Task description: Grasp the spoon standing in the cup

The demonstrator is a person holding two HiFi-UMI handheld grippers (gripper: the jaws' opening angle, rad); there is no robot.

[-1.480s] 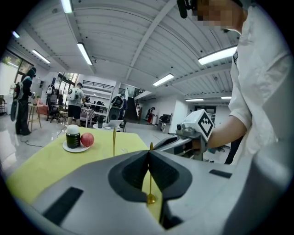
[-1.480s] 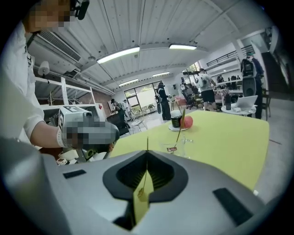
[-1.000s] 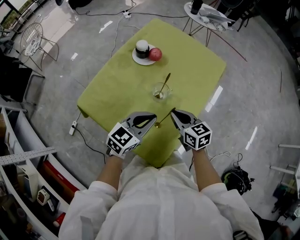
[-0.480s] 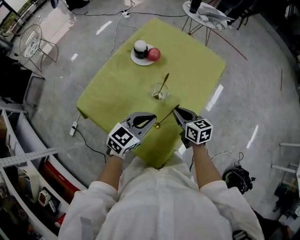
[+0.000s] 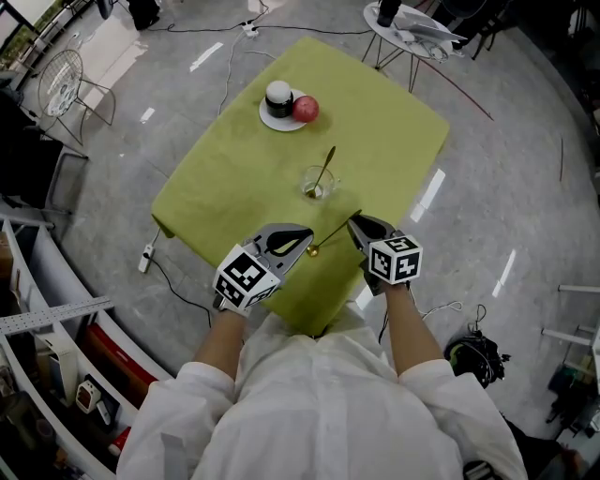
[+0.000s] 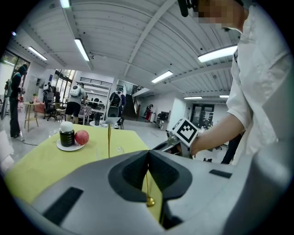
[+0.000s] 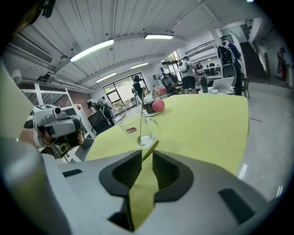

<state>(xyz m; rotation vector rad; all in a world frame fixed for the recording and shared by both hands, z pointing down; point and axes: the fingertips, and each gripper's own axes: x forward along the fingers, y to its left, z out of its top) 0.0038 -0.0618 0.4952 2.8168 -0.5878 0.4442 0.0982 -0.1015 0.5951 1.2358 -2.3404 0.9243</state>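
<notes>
A clear glass cup (image 5: 319,184) (image 7: 140,131) stands mid-table on the green cloth, and a gold spoon (image 5: 328,163) (image 7: 141,112) leans upright in it. A second gold spoon (image 5: 334,232) (image 6: 148,183) lies slanted between my grippers, its bowl near the left one. My right gripper (image 5: 355,222) (image 7: 147,153) sits short of the cup. Its jaws have just been opening; cloth shows in the gap and the second spoon's handle end lies at the tips, not pressed. My left gripper (image 5: 308,236) (image 6: 148,153) is still, tips touching, gripping nothing.
A white plate (image 5: 281,126) at the table's far side carries a dark jar (image 5: 278,95) and a red apple (image 5: 305,109). The table's near corner is just below my grippers. A round side table (image 5: 412,28) and floor cables lie beyond.
The right gripper has sunk slightly and shifted right, and its jaws have parted. The loose spoon's handle end moved with it; its bowl stayed put. The left gripper has not moved.
</notes>
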